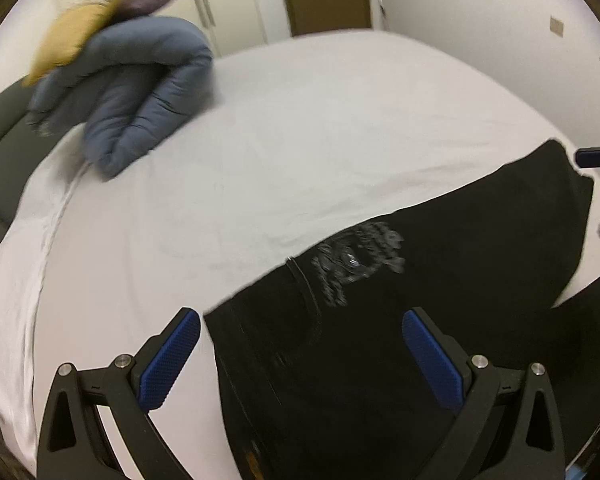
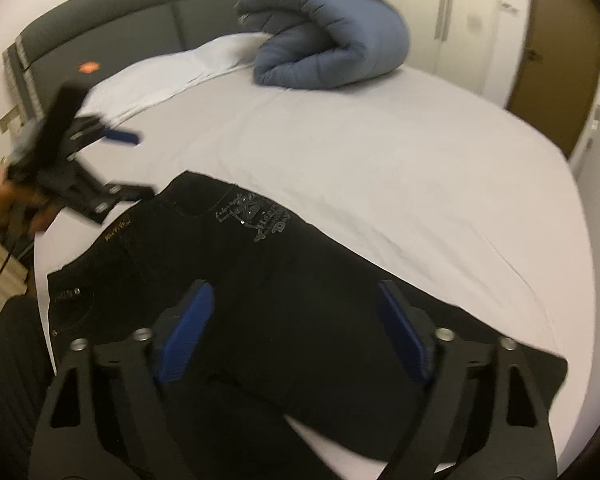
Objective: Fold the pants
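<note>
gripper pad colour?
Blue ribbed pads on black fingers, clearest in the left wrist view.

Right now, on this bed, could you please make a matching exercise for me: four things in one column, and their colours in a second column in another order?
Things:
1. pants
2. rolled duvet
3. bed sheet
4. cushion on the duvet

Colours:
A. white
B. mustard yellow
C. black
D. grey-blue

Pairs: 1-C, 2-D, 3-A, 4-B
</note>
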`<action>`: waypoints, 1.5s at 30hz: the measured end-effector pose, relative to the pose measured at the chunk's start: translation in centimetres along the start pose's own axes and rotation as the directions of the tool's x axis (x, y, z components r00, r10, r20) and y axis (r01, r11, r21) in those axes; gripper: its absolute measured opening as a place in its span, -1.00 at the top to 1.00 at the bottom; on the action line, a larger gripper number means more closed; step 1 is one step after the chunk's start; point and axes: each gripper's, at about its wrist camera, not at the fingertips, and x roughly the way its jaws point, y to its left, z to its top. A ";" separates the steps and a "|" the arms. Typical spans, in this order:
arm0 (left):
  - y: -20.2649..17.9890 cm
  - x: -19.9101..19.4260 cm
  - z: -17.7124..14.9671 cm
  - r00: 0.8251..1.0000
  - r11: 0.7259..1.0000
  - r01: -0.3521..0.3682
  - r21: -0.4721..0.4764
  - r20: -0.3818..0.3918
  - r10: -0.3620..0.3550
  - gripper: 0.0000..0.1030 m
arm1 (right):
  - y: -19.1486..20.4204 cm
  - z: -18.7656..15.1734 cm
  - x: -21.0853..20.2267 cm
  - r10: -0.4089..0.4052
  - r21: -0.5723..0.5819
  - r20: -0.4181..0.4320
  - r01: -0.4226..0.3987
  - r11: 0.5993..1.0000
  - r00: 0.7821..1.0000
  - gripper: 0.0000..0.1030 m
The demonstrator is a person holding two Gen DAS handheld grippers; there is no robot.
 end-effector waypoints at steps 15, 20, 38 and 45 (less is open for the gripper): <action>4.8 15.8 2.1 0.909 0.964 0.256 0.075 -0.357 -0.214 -0.82 | -5.1 0.1 7.8 0.161 -0.149 -0.080 -0.172 0.974 0.984 -0.23; 5.0 15.3 1.9 0.902 0.956 0.287 0.062 -0.355 -0.247 -0.07 | -4.8 1.2 10.8 0.178 -0.164 -0.112 -0.195 0.967 0.978 0.09; -0.9 2.8 -3.8 0.997 0.955 0.031 0.295 0.053 -0.049 0.89 | -1.9 6.8 16.7 0.156 -0.275 -0.212 -0.212 0.938 0.965 0.19; -1.5 2.3 -4.7 0.994 0.955 0.014 0.297 0.098 -0.045 0.90 | -0.5 7.7 17.4 0.164 -0.311 -0.261 -0.243 0.919 0.951 0.19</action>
